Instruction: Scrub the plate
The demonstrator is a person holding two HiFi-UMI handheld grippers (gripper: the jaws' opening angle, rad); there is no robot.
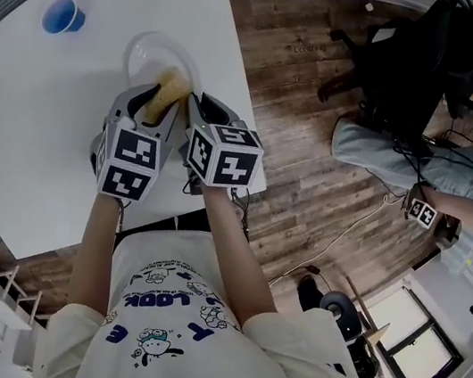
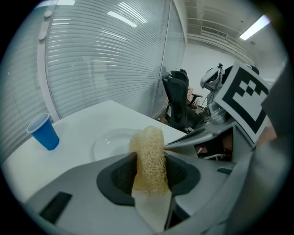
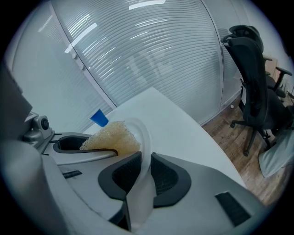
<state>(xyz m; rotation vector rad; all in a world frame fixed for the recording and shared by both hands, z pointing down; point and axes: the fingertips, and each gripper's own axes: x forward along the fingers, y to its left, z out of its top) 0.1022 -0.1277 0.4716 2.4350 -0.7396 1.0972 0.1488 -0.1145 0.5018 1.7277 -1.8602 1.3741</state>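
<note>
A white plate (image 1: 150, 54) lies on the white table (image 1: 40, 122). My right gripper (image 1: 193, 105) is shut on its near rim; in the right gripper view the rim (image 3: 143, 137) runs edge-on between the dark pads (image 3: 166, 176). My left gripper (image 1: 154, 107) is shut on a tan loofah sponge (image 1: 172, 89). In the left gripper view the sponge (image 2: 149, 156) stands up from the jaws, with the plate (image 2: 110, 141) just beyond it. From the right gripper view the sponge (image 3: 113, 136) rests against the plate's face.
A blue cup (image 1: 63, 15) stands on the table beyond the plate, to the left. The table's right edge (image 1: 241, 58) drops to a wooden floor. Black office chairs (image 1: 422, 62) and a seated person (image 1: 452, 199) are to the right. Blinds (image 2: 101, 55) close off the far side.
</note>
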